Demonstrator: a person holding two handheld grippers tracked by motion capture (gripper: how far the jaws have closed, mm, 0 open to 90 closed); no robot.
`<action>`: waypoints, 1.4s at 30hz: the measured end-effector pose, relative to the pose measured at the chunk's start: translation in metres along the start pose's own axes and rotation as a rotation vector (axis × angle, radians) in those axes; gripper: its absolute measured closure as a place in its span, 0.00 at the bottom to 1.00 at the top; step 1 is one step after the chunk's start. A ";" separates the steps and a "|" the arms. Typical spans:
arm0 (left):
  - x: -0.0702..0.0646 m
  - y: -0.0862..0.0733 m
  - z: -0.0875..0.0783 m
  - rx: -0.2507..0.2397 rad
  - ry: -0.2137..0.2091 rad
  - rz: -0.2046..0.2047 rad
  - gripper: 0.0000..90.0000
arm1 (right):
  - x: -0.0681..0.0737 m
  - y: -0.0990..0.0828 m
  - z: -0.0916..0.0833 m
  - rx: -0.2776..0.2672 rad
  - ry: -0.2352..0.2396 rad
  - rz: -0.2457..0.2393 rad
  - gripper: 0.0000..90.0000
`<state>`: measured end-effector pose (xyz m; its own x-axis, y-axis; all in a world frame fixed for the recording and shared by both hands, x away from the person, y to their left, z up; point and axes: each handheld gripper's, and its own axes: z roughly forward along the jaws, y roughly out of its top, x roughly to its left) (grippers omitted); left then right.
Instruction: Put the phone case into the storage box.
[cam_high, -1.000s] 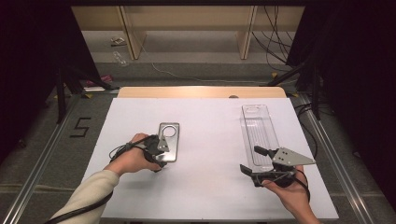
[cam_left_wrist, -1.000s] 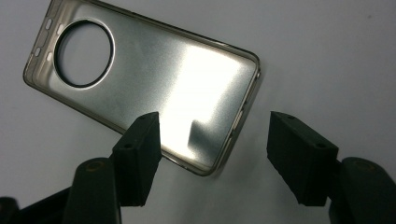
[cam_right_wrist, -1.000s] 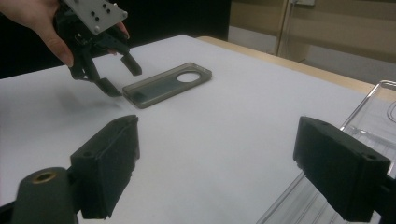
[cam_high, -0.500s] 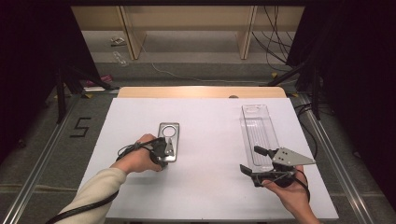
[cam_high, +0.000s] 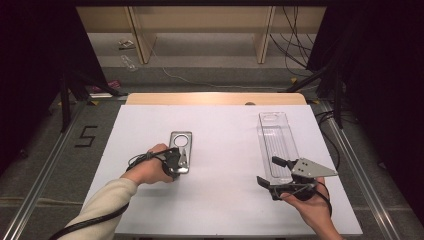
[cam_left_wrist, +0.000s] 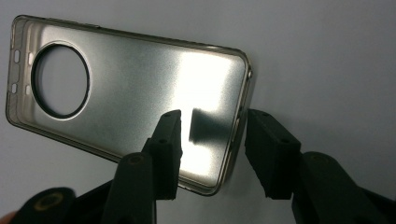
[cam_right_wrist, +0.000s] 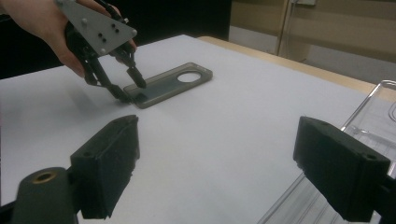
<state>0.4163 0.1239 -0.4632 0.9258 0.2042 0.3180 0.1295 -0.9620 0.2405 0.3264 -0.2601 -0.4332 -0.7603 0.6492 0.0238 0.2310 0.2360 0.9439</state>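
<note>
Left gripper (cam_left_wrist: 212, 144) is down on the near corner of the grey phone case (cam_left_wrist: 126, 98), jaws just closing astride its edge (not pinching yet). The case lies flat, mid-table. Right gripper (cam_high: 278, 172) hovers wide open, empty, beside the clear tray (cam_high: 276, 135).

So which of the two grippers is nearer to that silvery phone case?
The left. The left gripper straddles the near corner of the phone case, its jaws just closing in on it. The right gripper waits far across the table, beside the clear tray.
</note>
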 end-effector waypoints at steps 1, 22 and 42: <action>0.000 0.000 0.000 0.001 -0.003 0.001 0.63 | 0.000 0.000 0.000 0.000 0.000 0.000 0.17; -0.001 0.001 0.000 -0.006 -0.046 0.045 0.81 | 0.000 0.000 0.001 0.002 0.002 0.002 0.17; -0.003 0.003 0.000 0.008 -0.056 0.081 0.90 | 0.000 -0.001 0.001 0.003 0.005 0.005 0.17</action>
<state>0.4139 0.1205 -0.4638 0.9516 0.1156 0.2848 0.0560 -0.9763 0.2090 0.3269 -0.2601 -0.4342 -0.7623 0.6466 0.0299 0.2363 0.2350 0.9428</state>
